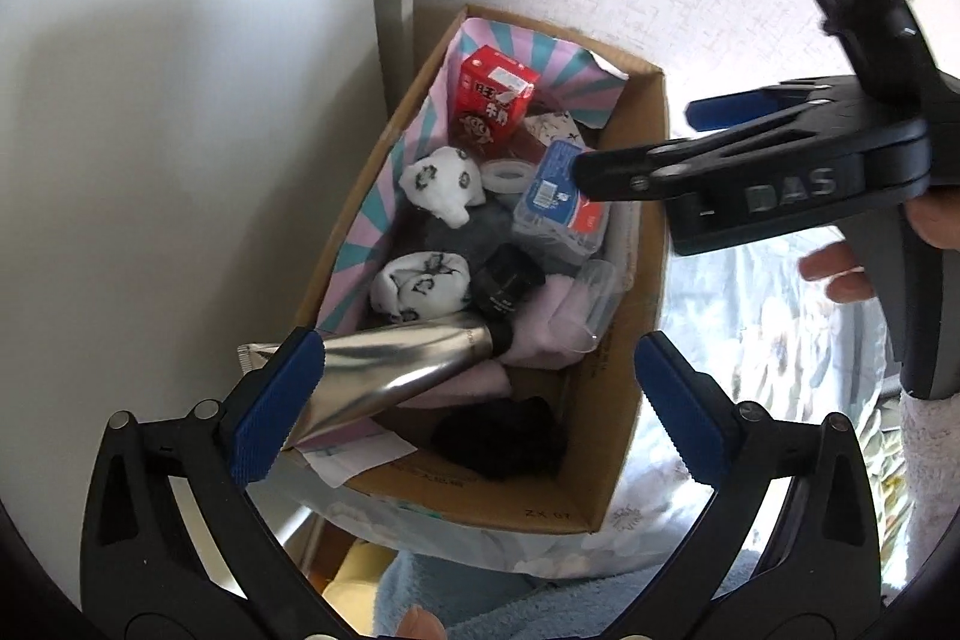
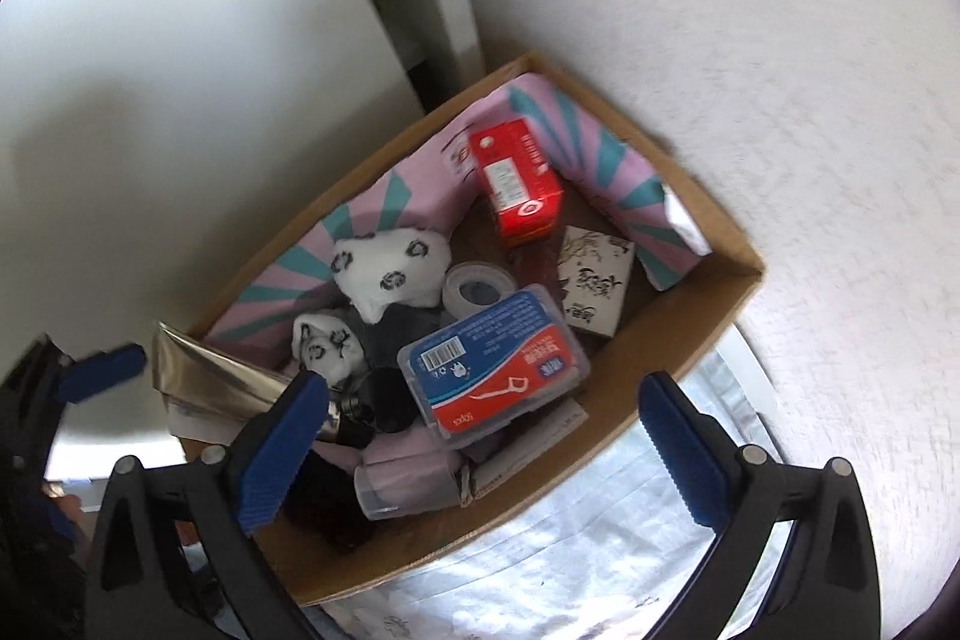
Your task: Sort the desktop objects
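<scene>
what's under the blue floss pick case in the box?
The floss pick case lies on pink cloth, a clear container and grey fabric. Whatever sits directly beneath its middle is covered.

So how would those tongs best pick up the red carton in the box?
Probably from above, closing across the two narrow sides of the red carton. It lies tilted against the striped paper at the cardboard box's far end, upper part exposed; the right tongs are open.

red carton [image 2: 519, 181]; silver tube [image 1: 402, 370]; pink-teal striped liner [image 2: 288, 280]; blue-padded tongs [image 1: 474, 406].
</scene>
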The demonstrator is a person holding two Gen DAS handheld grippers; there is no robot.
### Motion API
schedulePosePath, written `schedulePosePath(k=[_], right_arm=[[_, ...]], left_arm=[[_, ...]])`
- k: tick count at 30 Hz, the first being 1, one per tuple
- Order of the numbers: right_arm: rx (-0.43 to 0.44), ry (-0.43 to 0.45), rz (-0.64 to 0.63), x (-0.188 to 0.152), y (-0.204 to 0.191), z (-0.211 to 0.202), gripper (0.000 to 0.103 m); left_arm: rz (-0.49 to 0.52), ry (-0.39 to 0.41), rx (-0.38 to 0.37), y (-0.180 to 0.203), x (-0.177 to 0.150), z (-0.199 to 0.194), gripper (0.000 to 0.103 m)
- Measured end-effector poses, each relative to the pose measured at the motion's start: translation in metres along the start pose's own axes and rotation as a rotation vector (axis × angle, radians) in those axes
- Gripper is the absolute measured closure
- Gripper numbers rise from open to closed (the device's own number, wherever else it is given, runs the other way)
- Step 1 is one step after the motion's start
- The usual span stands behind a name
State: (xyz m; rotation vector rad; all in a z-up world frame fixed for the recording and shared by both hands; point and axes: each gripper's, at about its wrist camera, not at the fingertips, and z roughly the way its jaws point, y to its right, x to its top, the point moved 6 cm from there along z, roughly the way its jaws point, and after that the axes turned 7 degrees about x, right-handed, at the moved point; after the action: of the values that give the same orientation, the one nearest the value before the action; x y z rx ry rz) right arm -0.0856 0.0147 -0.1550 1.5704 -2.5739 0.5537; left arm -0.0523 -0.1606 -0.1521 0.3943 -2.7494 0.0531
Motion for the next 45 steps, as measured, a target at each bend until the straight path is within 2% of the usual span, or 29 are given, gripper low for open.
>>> schedulePosePath(k=[4,9,14,19,24,28,31,37,41,45], right_arm=[[-0.012,0.036,0.026,-0.01,0.009,-0.023,0.0],[-0.041,0.066,0.114,-0.038,0.034,-0.053,0.0],[-0.139,0.116,0.298,-0.083,0.072,-0.089,0.0],[-0.201,0.185,0.464,-0.133,0.078,-0.136,0.0],[-0.31,0.247,0.578,-0.178,0.079,-0.17,0.0],[-0.349,0.3,0.653,-0.206,0.073,-0.189,0.0],[-0.413,0.339,0.694,-0.222,0.068,-0.201,0.0],[-0.498,0.407,0.766,-0.246,0.054,-0.208,0.0],[-0.543,0.405,0.772,-0.255,0.045,-0.206,0.0],[-0.552,0.404,0.759,-0.256,0.036,-0.203,0.0]], left_arm=[[0.052,0.03,0.016,0.006,0.007,-0.015,0.0],[0.136,0.08,0.017,0.022,0.025,-0.037,0.0],[0.218,0.12,0.017,0.046,0.04,-0.052,0.0],[0.282,0.163,0.023,0.073,0.045,-0.068,0.0],[0.34,0.221,-0.045,0.101,0.044,-0.089,0.0],[0.392,0.231,-0.086,0.118,0.038,-0.095,0.0],[0.408,0.231,-0.101,0.124,0.034,-0.096,0.0],[0.41,0.268,-0.097,0.123,0.03,-0.103,0.0],[0.422,0.302,-0.101,0.123,0.025,-0.109,0.0],[0.423,0.306,-0.12,0.123,0.019,-0.113,0.0]])
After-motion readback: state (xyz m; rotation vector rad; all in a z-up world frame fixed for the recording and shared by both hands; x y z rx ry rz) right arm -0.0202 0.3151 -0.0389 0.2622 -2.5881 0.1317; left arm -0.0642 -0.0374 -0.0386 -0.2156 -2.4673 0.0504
